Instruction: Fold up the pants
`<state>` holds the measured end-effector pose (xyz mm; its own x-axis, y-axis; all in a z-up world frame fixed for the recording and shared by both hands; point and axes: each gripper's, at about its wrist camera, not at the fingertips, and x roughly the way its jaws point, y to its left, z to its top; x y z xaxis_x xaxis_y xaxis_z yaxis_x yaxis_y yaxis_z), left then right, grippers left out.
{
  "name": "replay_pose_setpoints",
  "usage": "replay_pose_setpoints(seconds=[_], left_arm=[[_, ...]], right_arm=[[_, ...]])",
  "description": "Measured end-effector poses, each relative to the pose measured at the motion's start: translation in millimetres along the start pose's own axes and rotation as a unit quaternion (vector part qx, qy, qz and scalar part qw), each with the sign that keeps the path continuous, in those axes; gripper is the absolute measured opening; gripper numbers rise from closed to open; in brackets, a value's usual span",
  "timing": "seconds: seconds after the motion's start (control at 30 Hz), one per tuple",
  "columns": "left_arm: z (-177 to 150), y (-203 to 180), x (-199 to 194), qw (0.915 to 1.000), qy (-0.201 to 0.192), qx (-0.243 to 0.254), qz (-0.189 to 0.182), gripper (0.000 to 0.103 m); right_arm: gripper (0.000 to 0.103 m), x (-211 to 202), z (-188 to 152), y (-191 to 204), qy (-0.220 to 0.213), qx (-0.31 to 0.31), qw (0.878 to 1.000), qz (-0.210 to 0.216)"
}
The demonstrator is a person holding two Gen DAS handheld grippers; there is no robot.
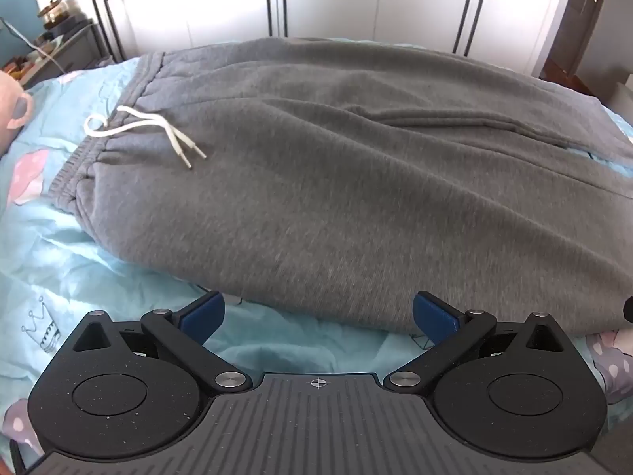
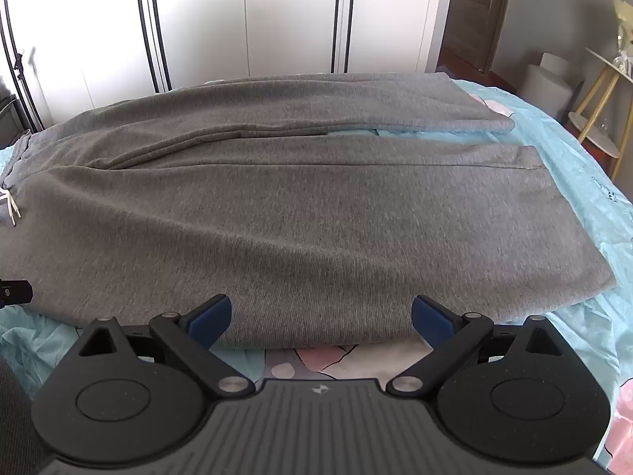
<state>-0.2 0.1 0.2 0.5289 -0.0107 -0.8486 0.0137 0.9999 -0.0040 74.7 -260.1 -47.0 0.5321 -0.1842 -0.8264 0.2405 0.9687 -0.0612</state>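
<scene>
Grey sweatpants (image 1: 336, 166) lie spread flat across a light blue bedsheet (image 1: 63, 245). The waistband with a white drawstring (image 1: 150, 130) is at the left; the two leg cuffs (image 2: 514, 150) end at the right in the right wrist view. My left gripper (image 1: 318, 312) is open and empty at the near edge of the pants, by the waist end. My right gripper (image 2: 320, 314) is open and empty at the near edge of the closer leg (image 2: 316, 217); its blue pads (image 2: 209, 316) stand wide apart.
White wardrobe doors (image 2: 245, 19) stand behind the bed. A cluttered side table (image 1: 51, 43) is at the far left. A small round table (image 2: 593, 134) and a brown door (image 2: 482, 12) are at the right. The left gripper's edge (image 2: 14, 291) shows at the left.
</scene>
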Motion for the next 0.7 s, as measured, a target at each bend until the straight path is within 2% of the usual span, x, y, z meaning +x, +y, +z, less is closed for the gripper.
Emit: replay_pose_setpoints(seconds=[0.7], left_arm=[[-1.1, 2.6, 5.1, 0.9999, 0.011, -0.005, 0.0, 0.103]], right_arm=[[0.098, -0.8, 0.8, 0.3, -0.001, -0.001, 1.0, -0.002]])
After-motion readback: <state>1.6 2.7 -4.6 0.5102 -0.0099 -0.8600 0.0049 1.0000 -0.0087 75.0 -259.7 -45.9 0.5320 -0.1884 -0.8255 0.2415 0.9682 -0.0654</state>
